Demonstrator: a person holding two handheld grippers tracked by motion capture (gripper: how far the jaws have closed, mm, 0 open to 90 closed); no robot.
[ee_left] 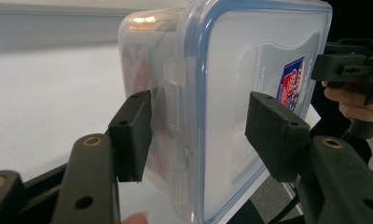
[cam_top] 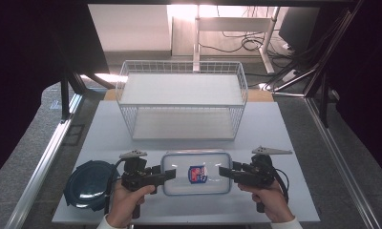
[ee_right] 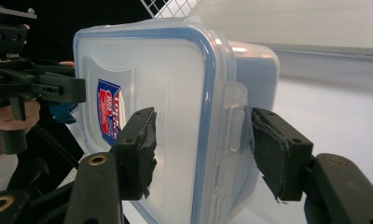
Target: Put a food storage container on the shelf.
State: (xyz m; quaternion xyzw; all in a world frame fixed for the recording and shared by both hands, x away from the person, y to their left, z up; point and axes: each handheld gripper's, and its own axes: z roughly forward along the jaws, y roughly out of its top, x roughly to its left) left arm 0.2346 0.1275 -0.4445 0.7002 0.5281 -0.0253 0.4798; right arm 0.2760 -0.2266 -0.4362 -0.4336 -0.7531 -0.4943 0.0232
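A clear rectangular food container [cam_top: 195,172] with a blue-rimmed lid and a red and blue label sits at the front middle of the white table [cam_top: 275,124]. My left gripper [cam_top: 169,174] clamps its left short end and my right gripper [cam_top: 223,171] its right short end. In the left gripper view, my left gripper [ee_left: 201,135] has one pad on the lid and the other on the underside of the container [ee_left: 240,70], by a side latch. In the right gripper view, my right gripper [ee_right: 201,149] grips the container [ee_right: 175,79] across lid and base at its latch in the same way.
A white wire basket [cam_top: 179,67] with a flat white shelf inside stands at the back middle of the table. A dark blue round container [cam_top: 86,183] lies at the front left corner, close to my left hand. Metal frame rails run along both sides.
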